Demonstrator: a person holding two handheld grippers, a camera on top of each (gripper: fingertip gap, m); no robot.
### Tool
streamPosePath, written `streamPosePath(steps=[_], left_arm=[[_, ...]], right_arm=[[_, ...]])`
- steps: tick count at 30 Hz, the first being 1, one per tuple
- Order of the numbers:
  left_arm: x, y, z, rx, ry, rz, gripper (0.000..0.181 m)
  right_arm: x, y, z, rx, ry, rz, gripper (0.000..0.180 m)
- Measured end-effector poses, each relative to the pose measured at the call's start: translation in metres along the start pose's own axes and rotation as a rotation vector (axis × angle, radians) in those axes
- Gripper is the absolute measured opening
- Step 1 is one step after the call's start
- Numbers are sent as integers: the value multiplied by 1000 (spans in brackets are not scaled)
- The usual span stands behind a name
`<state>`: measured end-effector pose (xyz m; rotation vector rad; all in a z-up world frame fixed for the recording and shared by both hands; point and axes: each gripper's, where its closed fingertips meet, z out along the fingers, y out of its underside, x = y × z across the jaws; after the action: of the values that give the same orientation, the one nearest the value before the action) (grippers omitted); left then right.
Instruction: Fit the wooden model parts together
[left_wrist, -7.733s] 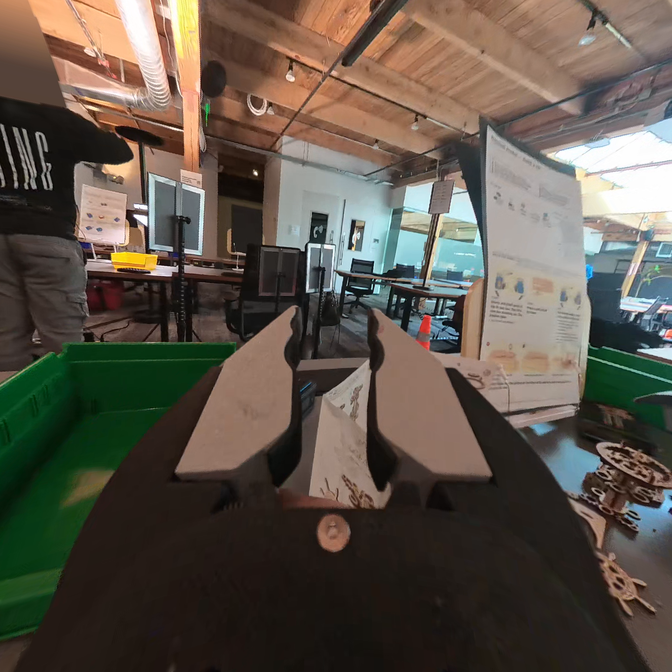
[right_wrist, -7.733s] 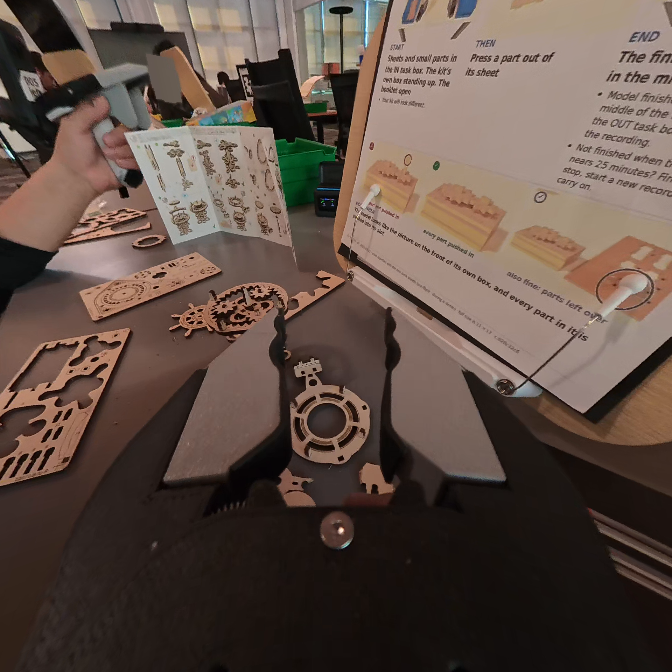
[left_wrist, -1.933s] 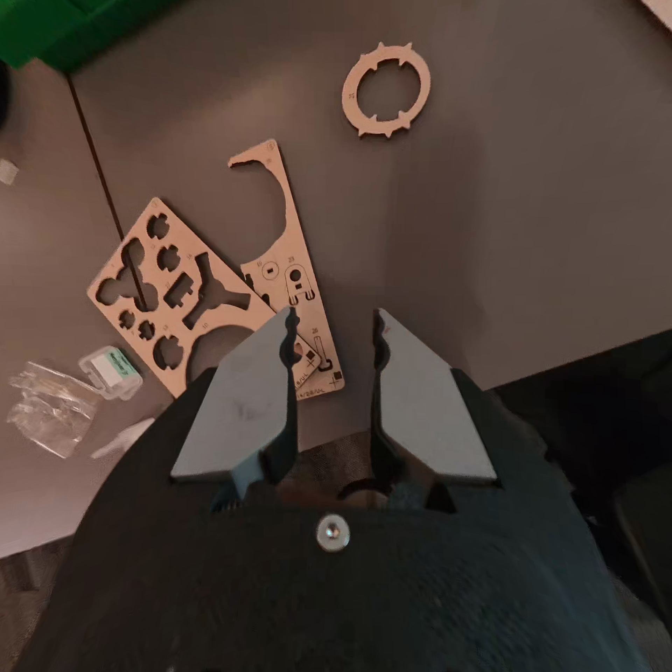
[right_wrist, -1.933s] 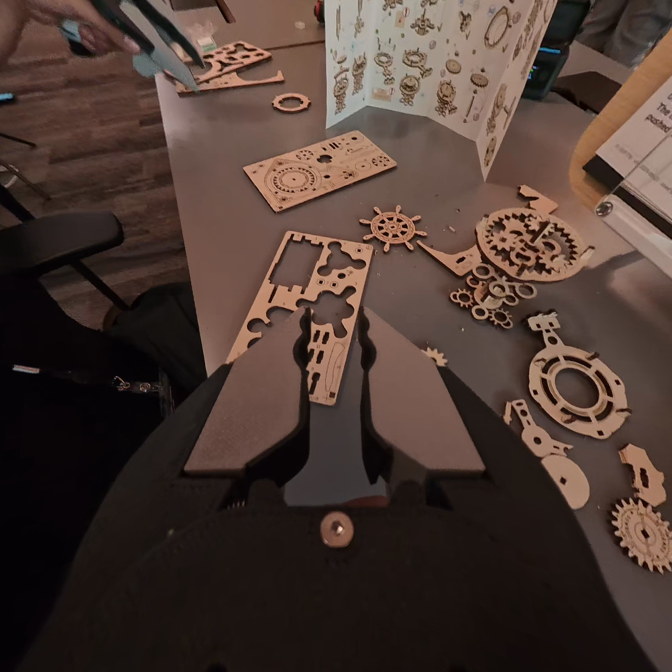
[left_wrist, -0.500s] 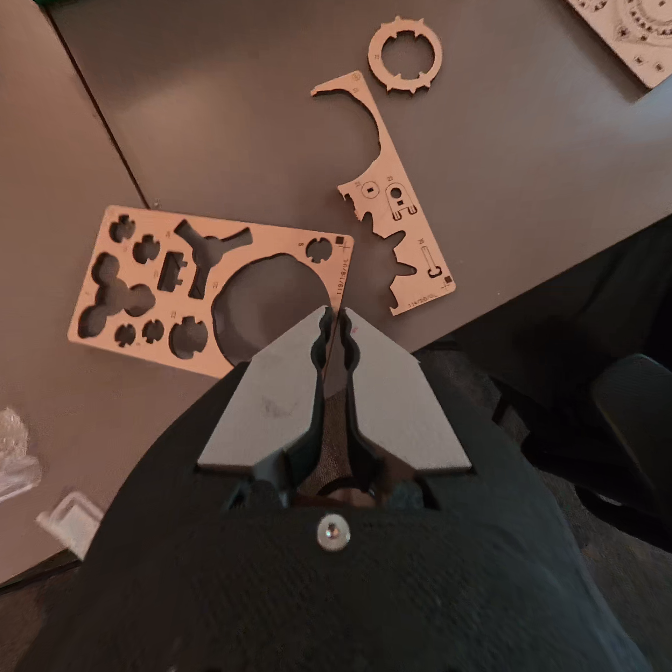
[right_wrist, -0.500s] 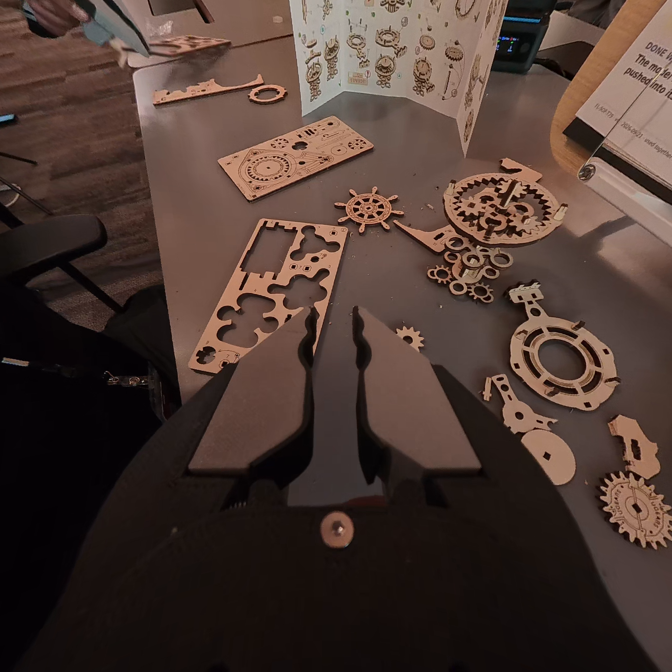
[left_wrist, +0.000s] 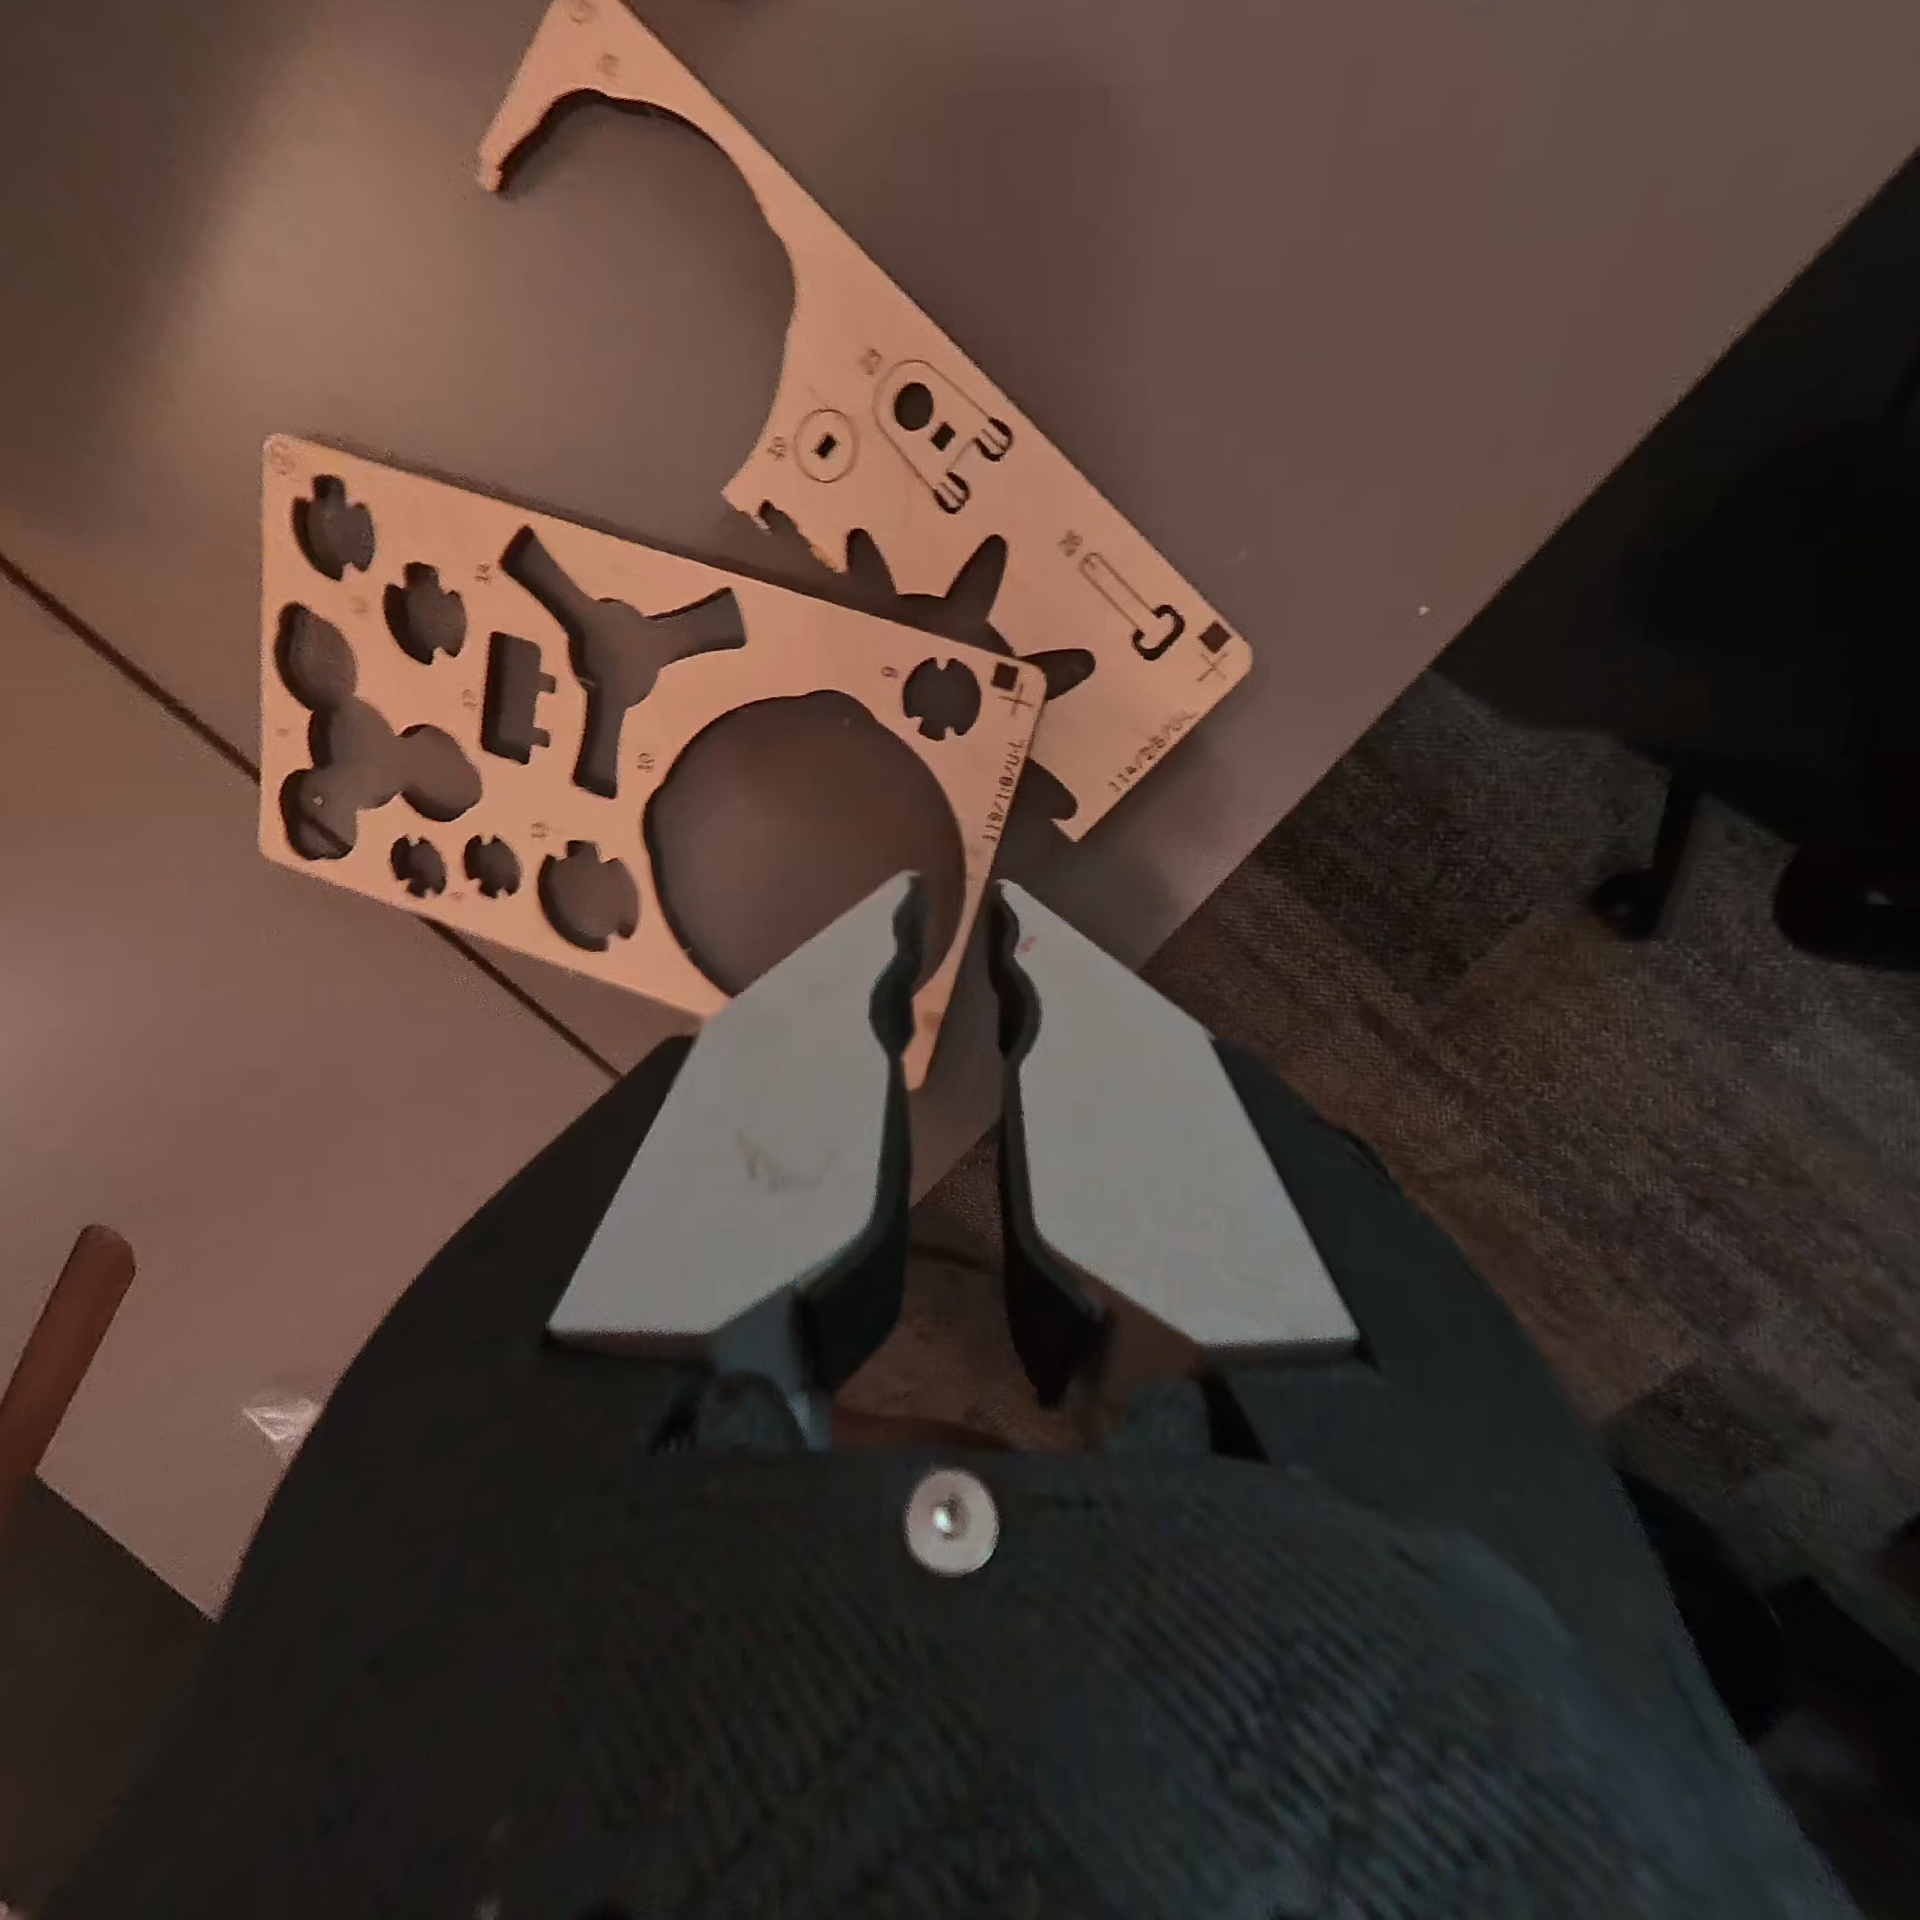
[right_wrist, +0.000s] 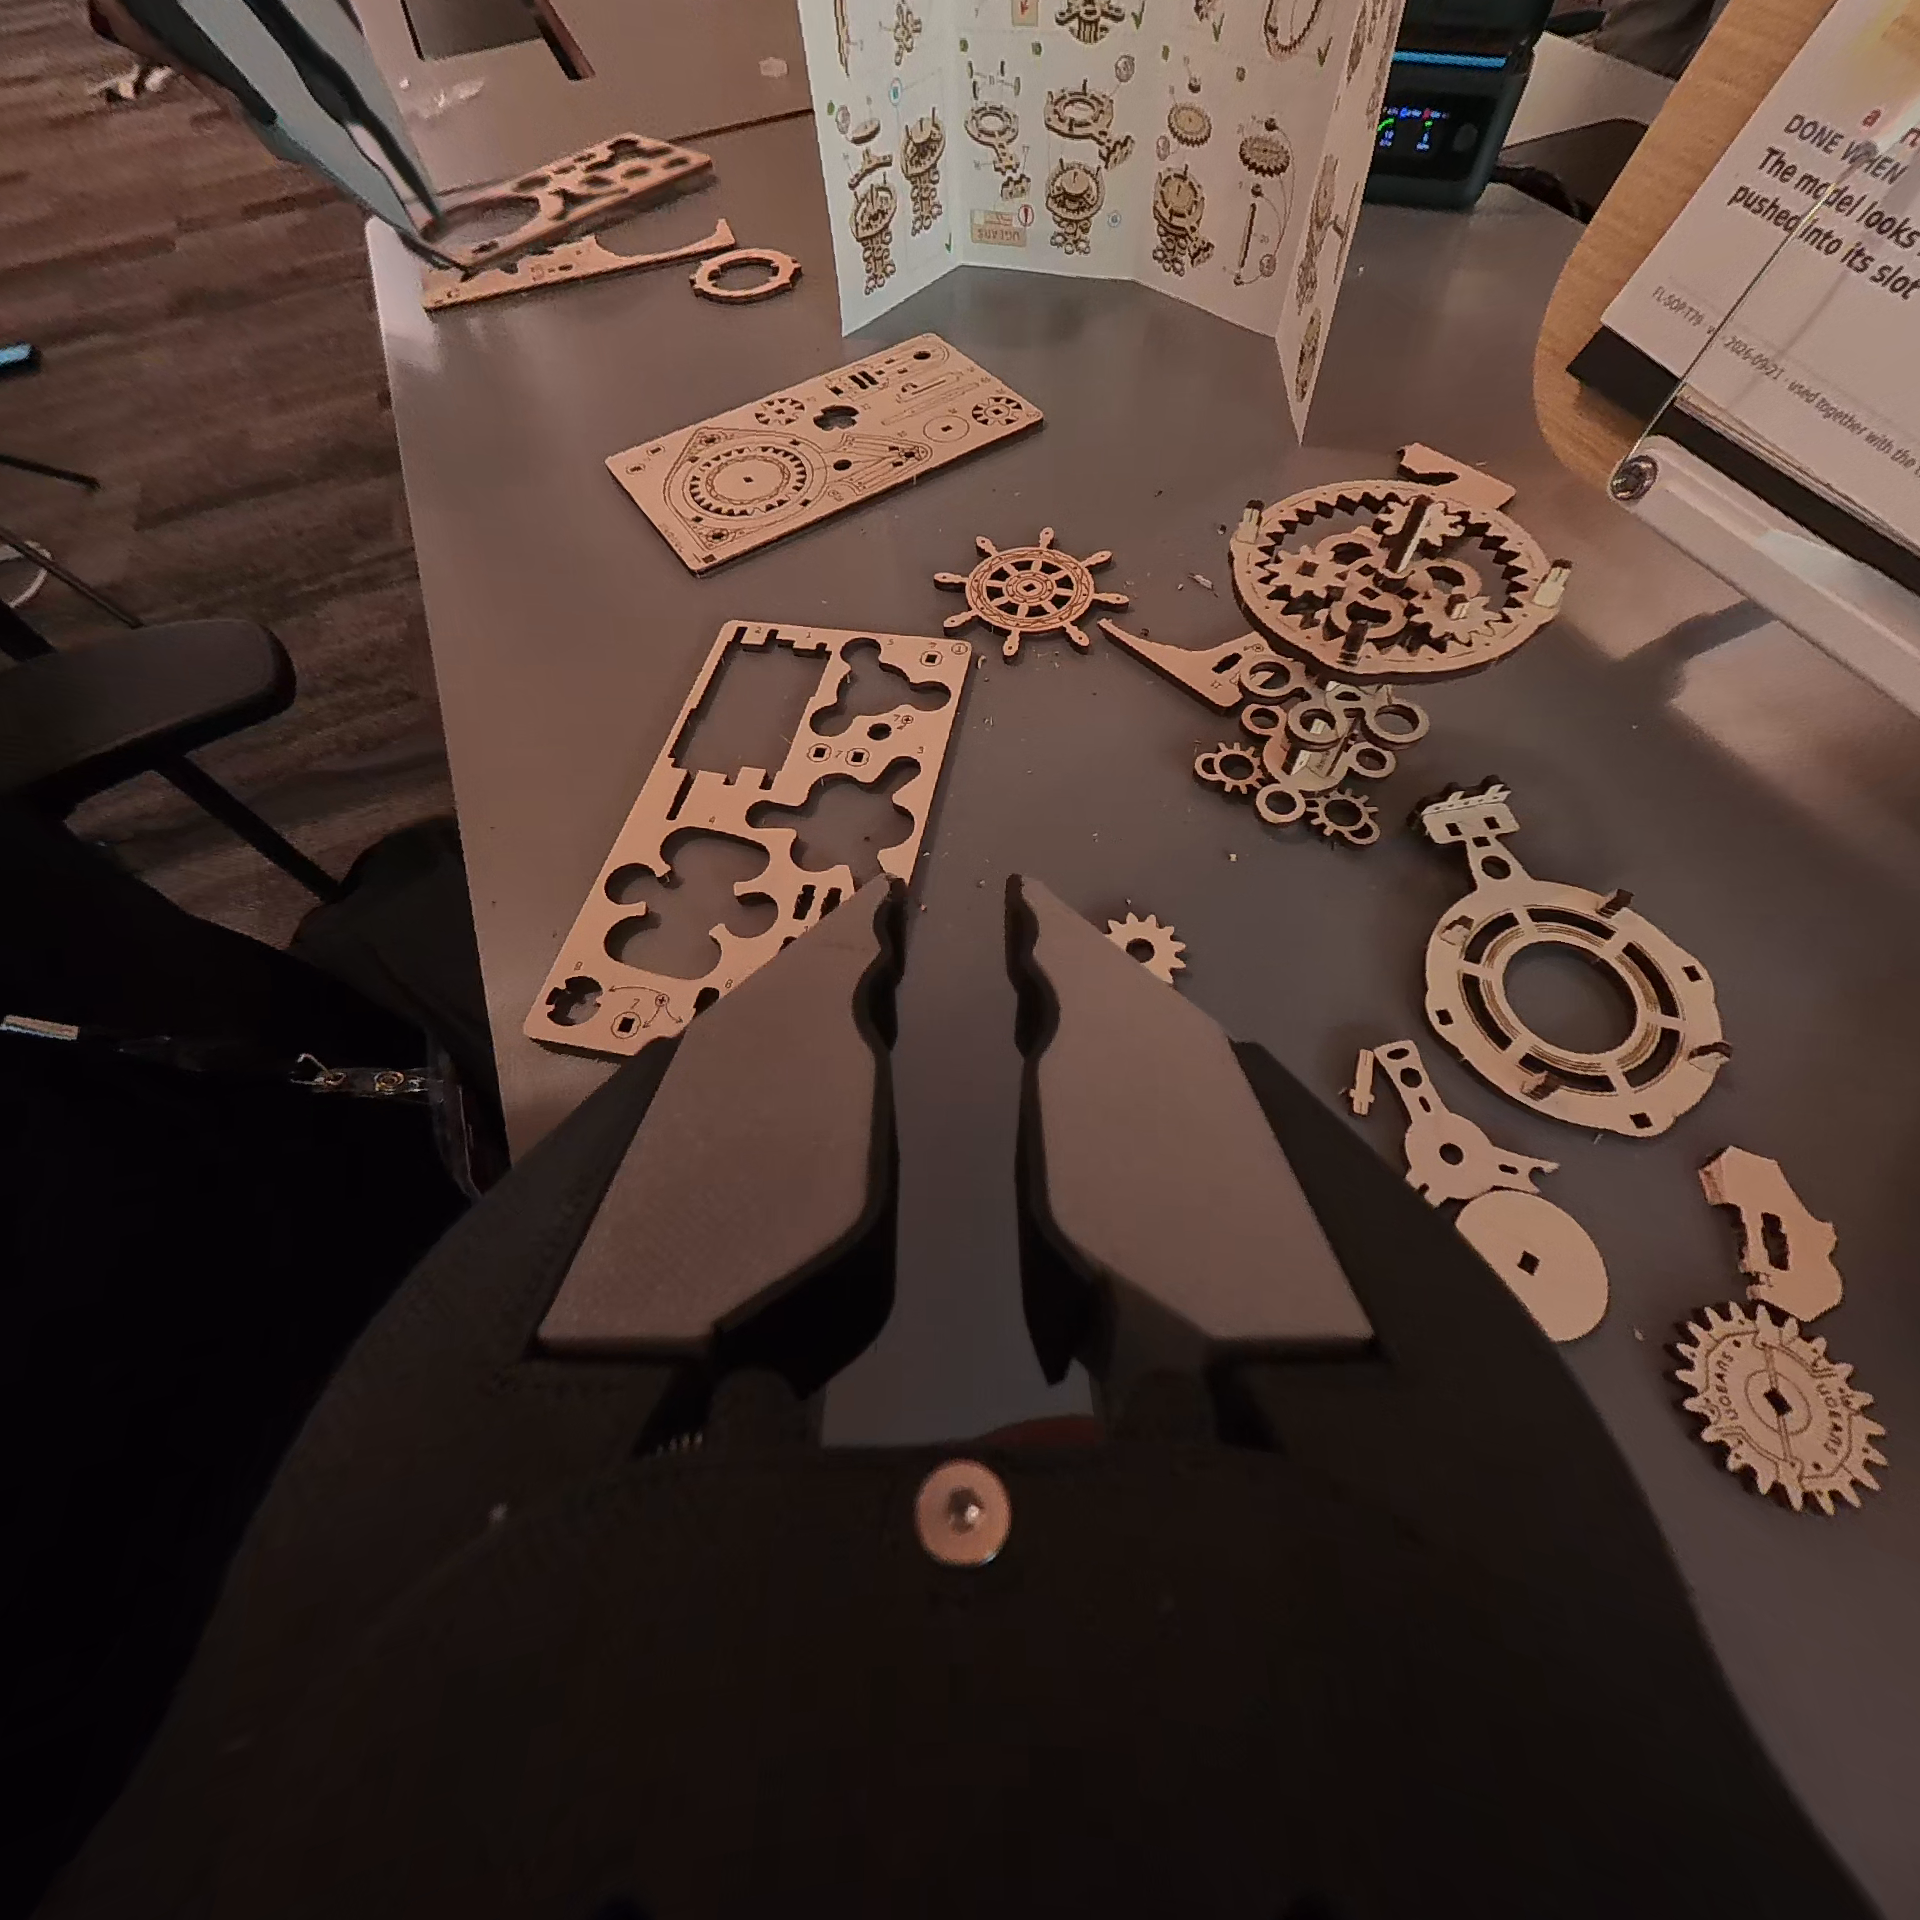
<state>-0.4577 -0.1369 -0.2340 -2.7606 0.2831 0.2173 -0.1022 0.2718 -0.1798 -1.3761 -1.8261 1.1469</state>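
Two grippers are mine to steer, and both show matte grey finger plates on black textured bodies. My left gripper has its fingers a narrow gap apart, gripping nothing; its tips sit over the near corner of a thin punched-out wooden sheet, a flat plywood rectangle full of round, lobed and Y-shaped holes. That sheet overlaps a second, longer wooden sheet with a curved bite out of one edge, and both lie near the corner of the smooth grey table. My right gripper is likewise parted with nothing between the fingers, hovering above the table's near edge. Just beyond its left finger lies another emptied sheet; a small toothed gear peeks beside the right finger. Farther out lie a ship's wheel piece, an uncut engraved sheet, and the half-built gear assembly, a ring with inner teeth around small cogs. To the right rest a slotted oval ring part, a plain disc and a large spur gear. A folded paper instruction booklet stands upright behind.
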Motion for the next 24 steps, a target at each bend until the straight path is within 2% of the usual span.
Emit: streamPosePath(steps=[1, 6, 13, 21, 24], left_arm=[[-3, 0, -2, 9, -9, -19, 15], [-7, 7, -12, 64, -66, -84, 24], [1, -4, -35, 255, -150, -153, 43], [12, -20, -61, 454, -162, -199, 45], [15, -36, -69, 517, -149, -207, 51]], right_arm=[[0, 0, -1, 3, 0, 0, 15], [3, 0, -6, 17, 5, 9, 15], [10, -3, -11, 36, 34, 11, 16], [19, -1, -5, 30, 57, 24, 19], [24, -2, -4, 37, 65, 40, 22]])
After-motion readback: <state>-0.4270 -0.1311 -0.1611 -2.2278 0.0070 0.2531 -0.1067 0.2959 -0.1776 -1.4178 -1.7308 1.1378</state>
